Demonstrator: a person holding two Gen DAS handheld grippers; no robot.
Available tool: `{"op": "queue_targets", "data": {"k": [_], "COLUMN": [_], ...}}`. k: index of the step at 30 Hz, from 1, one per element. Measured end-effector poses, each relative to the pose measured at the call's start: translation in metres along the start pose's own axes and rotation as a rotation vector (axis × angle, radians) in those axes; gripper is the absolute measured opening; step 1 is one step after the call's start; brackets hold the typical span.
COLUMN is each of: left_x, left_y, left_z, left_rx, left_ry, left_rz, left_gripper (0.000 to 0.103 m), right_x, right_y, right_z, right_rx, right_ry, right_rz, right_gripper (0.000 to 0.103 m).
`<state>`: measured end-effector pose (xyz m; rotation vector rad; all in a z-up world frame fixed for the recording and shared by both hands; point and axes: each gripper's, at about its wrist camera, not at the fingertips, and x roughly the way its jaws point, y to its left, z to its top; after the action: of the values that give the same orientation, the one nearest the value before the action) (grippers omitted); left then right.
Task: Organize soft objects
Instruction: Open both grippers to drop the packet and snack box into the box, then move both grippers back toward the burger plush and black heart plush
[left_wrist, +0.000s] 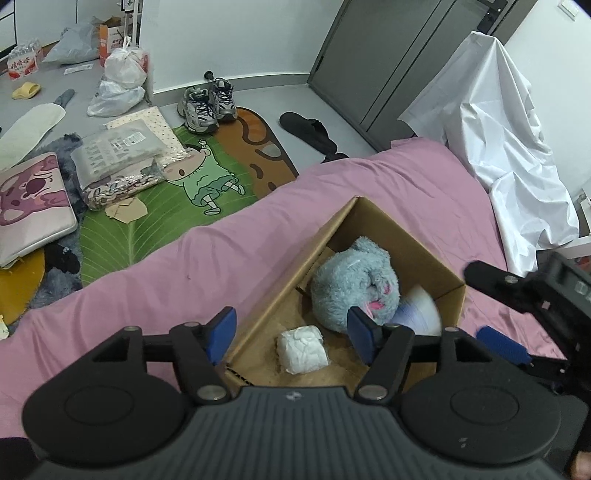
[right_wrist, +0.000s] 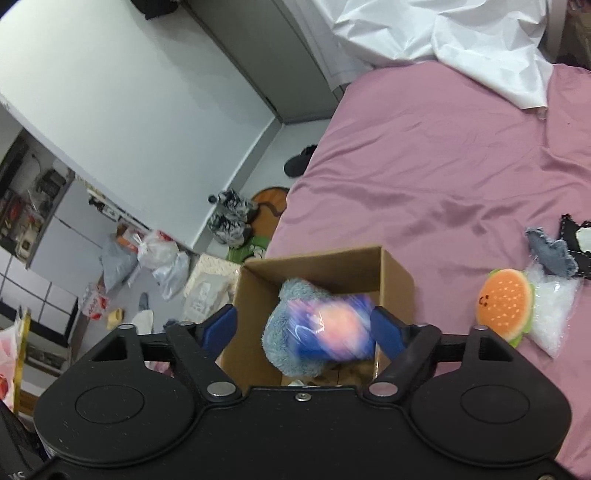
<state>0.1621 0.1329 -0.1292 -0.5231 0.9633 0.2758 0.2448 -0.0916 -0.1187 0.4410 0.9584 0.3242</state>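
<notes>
Left wrist view
Left gripper (left_wrist: 291, 334): jaws apart, nothing between the pads, above the cardboard box (left_wrist: 448, 291) on the pink bed sheet (left_wrist: 221, 251).
Blue plush (left_wrist: 352, 284): inside the box; light, squashy; pinch the bulk of its body.
White packet (left_wrist: 303, 349): on the box floor; likely crinkly.

Right wrist view
Right gripper (right_wrist: 304, 330): released, wide apart.
Blurred blue-and-pink item (right_wrist: 334, 330): over the box, possibly dropping.
Burger plush (right_wrist: 506, 302): on the sheet, soft; grip across its rim.

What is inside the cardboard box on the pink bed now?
Inside the cardboard box lie a blue plush toy, a white wrapped packet and a blurred blue-and-pink item dropping in. What lies under the plush is covered.
</notes>
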Motion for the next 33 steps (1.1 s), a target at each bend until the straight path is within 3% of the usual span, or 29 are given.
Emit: {"op": "queue_targets", "data": {"k": [5, 7, 8, 15, 22, 33], "left_x": [-0.002, -0.003, -0.005, -0.013, -0.025, -0.039], "left_y": [-0.003, -0.007, -0.009, -0.022, -0.038, -0.065], "left_z": [0.000, -0.002, -0.003, -0.010, -0.020, -0.039], "left_rx": [0.012, 0.023, 0.030, 0.079, 0.105, 0.120], "left_ry": [0.008, 0.013, 0.008, 0.006, -0.013, -0.044], "left_rz": [0.004, 0.013, 0.021, 0.044, 0.039, -0.001], "left_gripper": [0.067, 0.080, 0.082, 0.088, 0.101, 0.103], "right_x": [-0.013, -0.020, -0.024, -0.046, -0.067, -0.096], "right_y": [-0.016, -0.022, -0.024, -0.032, -0.046, -0.080], "right_z": [-0.003, -0.005, -0.006, -0.009, -0.011, -0.009], "right_rx": [0.015, 0.009, 0.003, -0.045, -0.065, -0.041], "right_ry": [-0.005, -0.005, -0.004, 0.007, -0.004, -0.038], "right_rz": [-0.021, -0.023, -0.025, -0.032, -0.016, -0.023], "right_gripper": [0.084, 0.085, 0.086, 0.092, 0.100, 0.103]}}
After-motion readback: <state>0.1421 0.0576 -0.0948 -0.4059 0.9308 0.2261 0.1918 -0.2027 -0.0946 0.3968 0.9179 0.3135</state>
